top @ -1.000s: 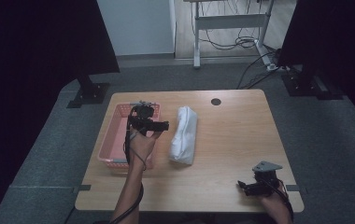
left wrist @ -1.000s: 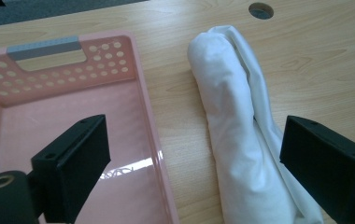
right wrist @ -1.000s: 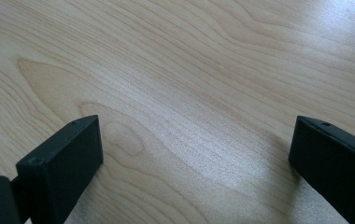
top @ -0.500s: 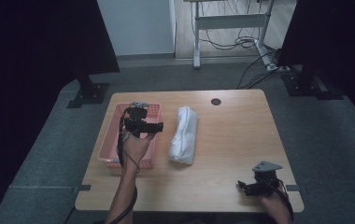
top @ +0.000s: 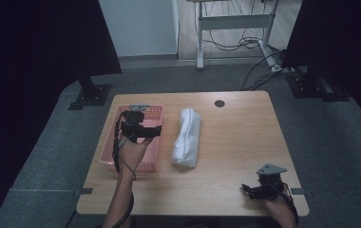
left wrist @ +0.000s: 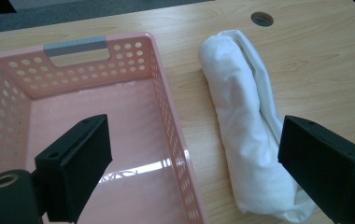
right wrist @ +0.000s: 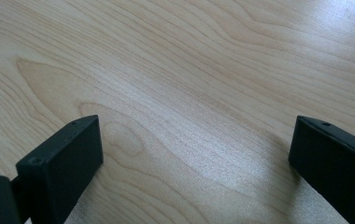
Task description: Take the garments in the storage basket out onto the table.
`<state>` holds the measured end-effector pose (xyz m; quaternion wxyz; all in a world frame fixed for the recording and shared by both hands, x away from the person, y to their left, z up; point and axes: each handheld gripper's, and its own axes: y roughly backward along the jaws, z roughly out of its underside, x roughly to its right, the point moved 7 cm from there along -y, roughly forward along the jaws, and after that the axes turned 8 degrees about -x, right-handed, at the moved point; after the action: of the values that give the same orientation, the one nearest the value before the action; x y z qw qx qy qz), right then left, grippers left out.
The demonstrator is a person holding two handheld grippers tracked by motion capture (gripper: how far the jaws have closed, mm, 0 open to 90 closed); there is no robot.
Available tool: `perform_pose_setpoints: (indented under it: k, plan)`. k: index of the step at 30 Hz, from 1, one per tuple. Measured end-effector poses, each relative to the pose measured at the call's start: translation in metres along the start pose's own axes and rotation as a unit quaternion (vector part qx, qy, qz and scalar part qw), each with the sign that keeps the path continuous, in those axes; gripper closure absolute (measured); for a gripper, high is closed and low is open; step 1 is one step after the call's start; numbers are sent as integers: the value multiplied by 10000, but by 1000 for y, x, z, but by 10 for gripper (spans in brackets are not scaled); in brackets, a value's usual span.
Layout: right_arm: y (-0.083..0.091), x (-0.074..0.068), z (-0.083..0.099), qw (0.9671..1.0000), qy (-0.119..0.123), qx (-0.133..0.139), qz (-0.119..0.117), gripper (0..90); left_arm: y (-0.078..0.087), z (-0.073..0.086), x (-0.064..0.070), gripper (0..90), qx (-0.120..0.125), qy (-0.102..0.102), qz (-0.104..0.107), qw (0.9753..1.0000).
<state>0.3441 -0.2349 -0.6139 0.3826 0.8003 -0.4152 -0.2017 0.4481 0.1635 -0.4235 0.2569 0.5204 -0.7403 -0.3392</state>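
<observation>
left gripper (top: 157, 131) hangs over the pink basket (top: 109, 142), jaws spread wide, holding nothing, pointing toward 3 o'clock at the white rolled cloth (top: 186, 137). cloth lies on the table (top: 245, 142) just beside the basket's 3 o'clock wall, long axis running 12 to 6. in the left gripper view the cloth (left wrist: 245, 126) sits off-centre, nearer the far jaw. best approach imo: shift toward 3, centre the roll btwn the jaws, come down across its width at mid-length, pinch deep so layers don't unroll. right gripper (top: 246, 190) rests at 5 o'clock near the table edge, jaws also spread, empty.
</observation>
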Motion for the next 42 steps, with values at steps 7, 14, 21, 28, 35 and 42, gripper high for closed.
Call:
perform_pose_setpoints:
  k: [7,14,21,28,35,42]
  plan:
    - [0,0,0,10000,-3,-1,2,25,4,6,-6,95,42,-12,-56,10000]
    - [0,0,0,10000,-8,0,6,25,10,14,-15,96,28,-9,-210,9998]
    - [0,0,0,10000,-7,-3,4,25,15,24,-25,97,-8,65,-339,9994]
    - [0,0,0,10000,-16,3,8,25,22,34,-35,97,-15,106,-535,9985]
    - [0,0,0,10000,-21,5,11,25,28,44,-42,97,-18,146,-593,9981]
    - [0,0,0,10000,-30,2,13,25,32,54,-49,97,-27,176,-690,9975]
